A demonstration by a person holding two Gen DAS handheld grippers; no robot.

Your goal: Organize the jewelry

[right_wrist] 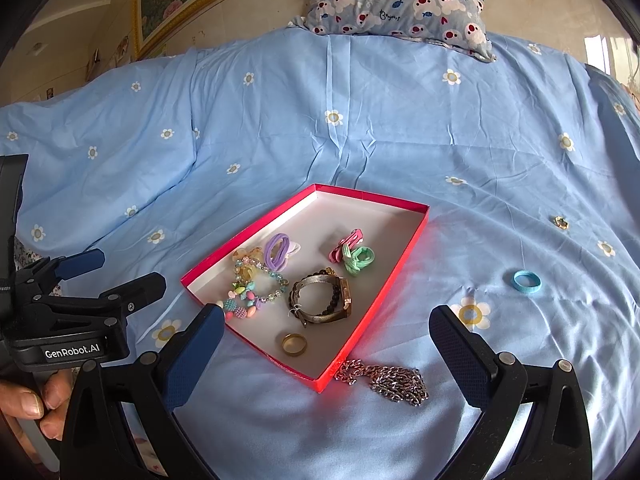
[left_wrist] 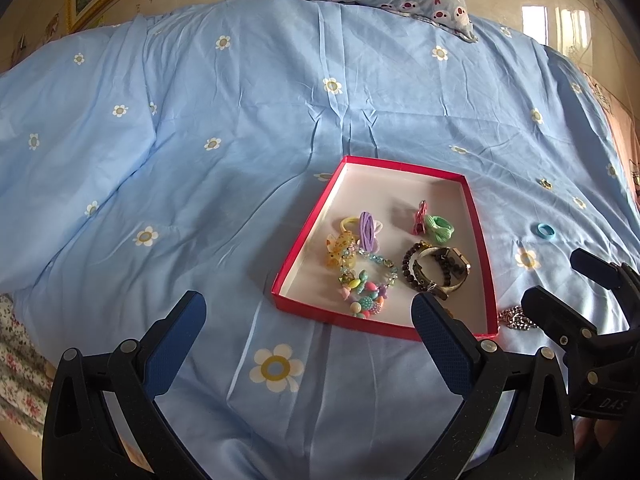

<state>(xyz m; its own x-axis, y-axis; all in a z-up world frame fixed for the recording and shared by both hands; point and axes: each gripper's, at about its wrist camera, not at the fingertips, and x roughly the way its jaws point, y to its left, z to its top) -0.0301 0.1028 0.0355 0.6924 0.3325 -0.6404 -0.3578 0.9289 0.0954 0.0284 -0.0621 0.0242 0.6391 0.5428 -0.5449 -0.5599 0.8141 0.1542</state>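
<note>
Both hand-held grippers are hovering low over the bed [right_wrist: 280, 120], nothing in either one. The left hand-held gripper [left_wrist: 308, 344] has its fingers spread wide apart, and the red tray [left_wrist: 486, 264] sits just ahead of it, a bit to the right. The right hand-held gripper [right_wrist: 326, 356] is spread wide too, empty, w/ the tray's [right_wrist: 404, 256] near corner between its fingers in that view.

Inside the tray, from the right hand-held gripper's side: gold ring [right_wrist: 294, 344] closest, lying flat on the white bottom. Just past it is the watch [right_wrist: 326, 300] w/ a dark bead bracelet [right_wrist: 333, 292] looped through it. Left of those is the colorful bead bracelet [right_wrist: 244, 300] touching a clear bead one [right_wrist: 268, 280]. Further back are the purple hair tie [right_wrist: 277, 251], pink clip [right_wrist: 346, 245] and green hair tie [right_wrist: 359, 260], the last 2 touching.

Still outside the tray:
- silver chain [right_wrist: 386, 380], piled on the bed right against the tray's near corner, between the right gripper's fingers
- blue hair tie [right_wrist: 527, 281], off to the right, well apart from the tray
- small gold thing [right_wrist: 561, 222] further back on the right, too tiny to tell what it is

Pillow [right_wrist: 400, 4] sits at the far end of the bed.
</note>
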